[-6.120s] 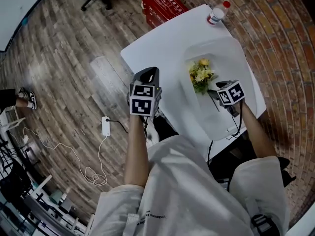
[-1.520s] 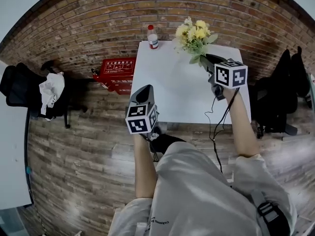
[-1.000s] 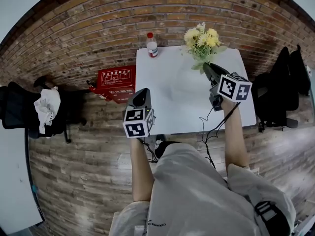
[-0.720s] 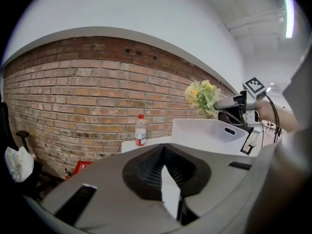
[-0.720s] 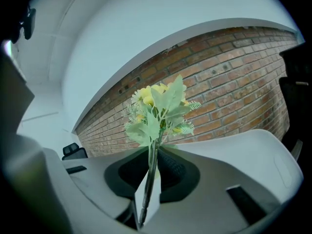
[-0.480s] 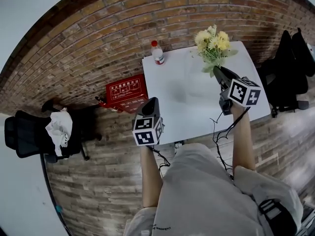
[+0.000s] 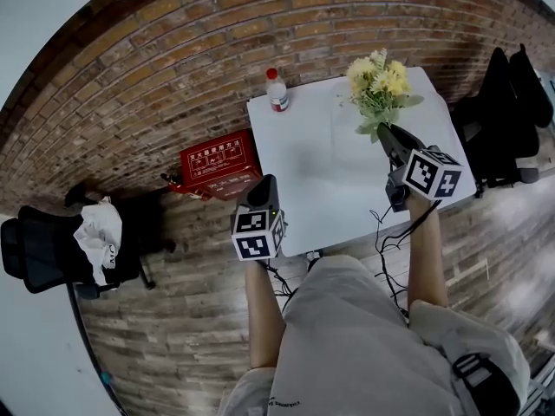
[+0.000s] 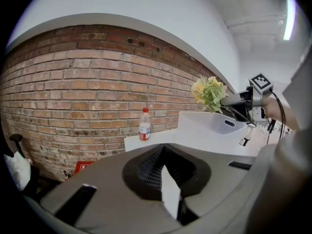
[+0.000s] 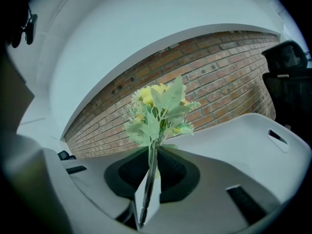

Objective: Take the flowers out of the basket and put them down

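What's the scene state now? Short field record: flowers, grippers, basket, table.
flowers: yellow bunch, upright, in the air above the basket
right gripper: shut on the flowers' stems
left gripper: jaws together, nothing between them, by the table's near edge
basket: white, sits on the table's right part
table: white, against a brick wall
bottle: upright, red cap, table's far left corner

An office-like workroom — brick wall [image 7: 173, 50], plank floor [image 7: 165, 328], white table [image 7: 308, 176], black swivel chair [image 7: 39, 254].
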### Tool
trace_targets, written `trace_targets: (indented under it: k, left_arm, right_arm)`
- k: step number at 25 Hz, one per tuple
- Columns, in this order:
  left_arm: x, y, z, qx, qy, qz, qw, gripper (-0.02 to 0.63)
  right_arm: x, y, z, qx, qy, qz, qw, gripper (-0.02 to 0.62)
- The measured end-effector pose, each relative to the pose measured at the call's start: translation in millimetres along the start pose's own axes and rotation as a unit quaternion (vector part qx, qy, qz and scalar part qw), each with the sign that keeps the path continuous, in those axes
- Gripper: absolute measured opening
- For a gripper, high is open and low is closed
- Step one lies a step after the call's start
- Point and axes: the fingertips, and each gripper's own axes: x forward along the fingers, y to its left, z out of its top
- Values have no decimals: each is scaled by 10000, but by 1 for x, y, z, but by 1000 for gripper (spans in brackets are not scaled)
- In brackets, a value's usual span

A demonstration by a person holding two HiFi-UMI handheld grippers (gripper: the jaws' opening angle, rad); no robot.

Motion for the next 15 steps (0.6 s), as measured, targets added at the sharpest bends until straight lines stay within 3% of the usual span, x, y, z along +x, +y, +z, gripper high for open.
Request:
trace_targets:
  k: [9, 15]
  left_arm:
    - [34, -8, 27, -148, -256, -304, 9991, 25]
    - [55, -14, 37, -280, -315, -599, 9973, 25]
  right_arm:
    - [-2, 17, -5, 131, -19, -136, 9998, 74]
    - [-16, 29, -10, 208, -195, -548, 9981, 74]
